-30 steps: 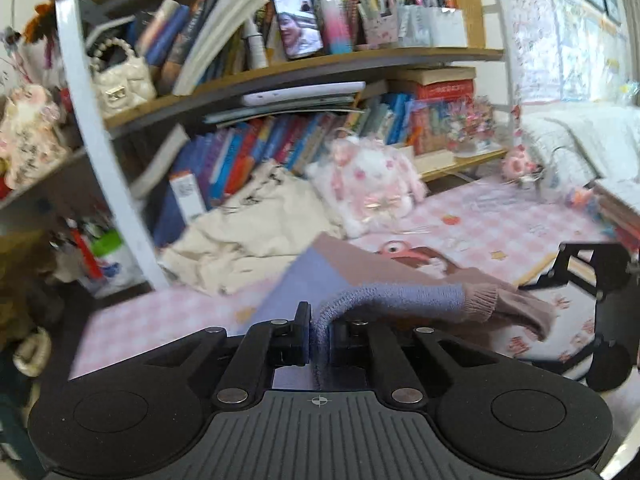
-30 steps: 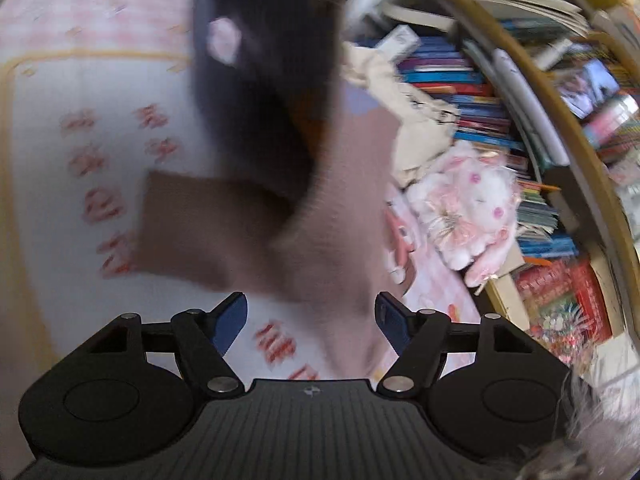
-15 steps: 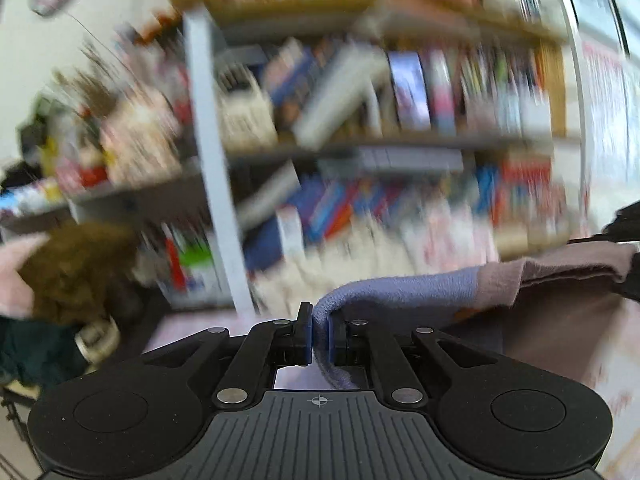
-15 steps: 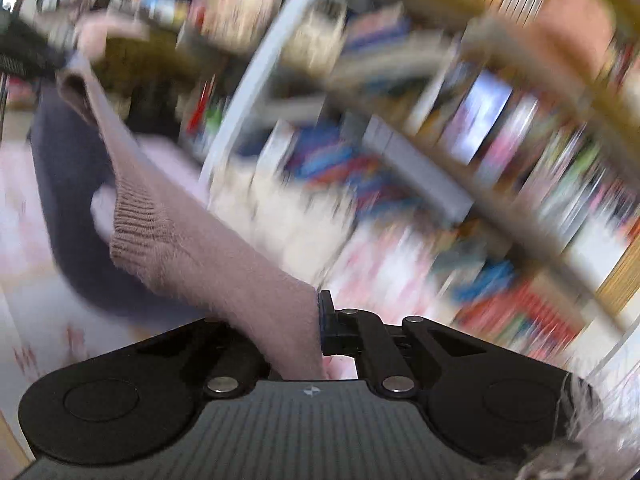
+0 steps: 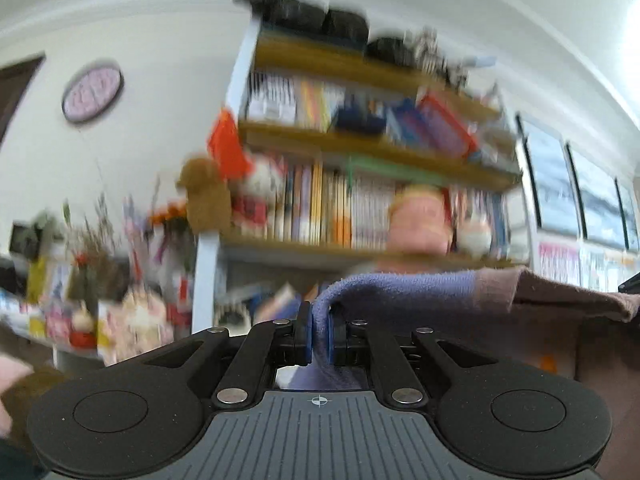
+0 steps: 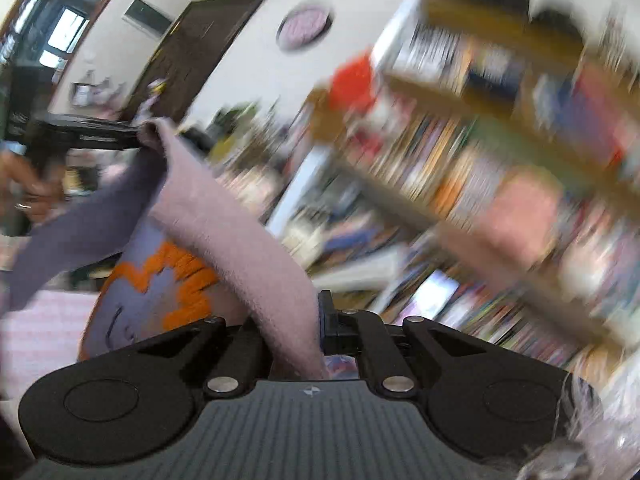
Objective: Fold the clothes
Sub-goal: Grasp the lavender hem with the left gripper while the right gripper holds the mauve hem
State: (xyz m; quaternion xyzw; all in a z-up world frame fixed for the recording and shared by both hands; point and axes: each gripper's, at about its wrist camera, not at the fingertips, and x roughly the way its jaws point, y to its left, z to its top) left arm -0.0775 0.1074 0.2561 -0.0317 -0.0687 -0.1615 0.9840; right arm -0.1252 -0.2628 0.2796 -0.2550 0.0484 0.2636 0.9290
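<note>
A knitted sweater in lavender-blue and dusty mauve-brown wool (image 5: 404, 286) hangs stretched in the air between two black handheld grippers, in front of a blurred wooden bookcase packed with books and soft toys (image 5: 360, 184). The left gripper (image 5: 319, 330) is clamped on a lavender fold of the knit, the fabric pinched tightly between its blue-padded jaws and rising out of them before running off to the right, where the colour changes to mauve-brown. At the far right edge of that view a dark sliver of the other gripper shows where the cloth ends.

Seen from the right wrist, the right gripper (image 6: 316, 332) is likewise clenched on the sweater: a thick mauve band of knit (image 6: 236, 240) drops into the jaws and hides the left finger, while the right finger presses against it. From there the cloth climbs up and to the left to the left gripper (image 6: 132, 138), which holds its far corner. A person's hand (image 6: 28, 188) grips that tool's handle. Below the taut upper edge the body of the garment sags, showing an orange zigzag pattern with a dark line drawing on lavender (image 6: 160, 280). A pink-and-white checked surface (image 6: 36, 332) lies beneath the hanging sweater. On the white wall behind, a round lilac plaque (image 6: 306, 26) hangs beside a dark wooden door (image 6: 196, 52).
</note>
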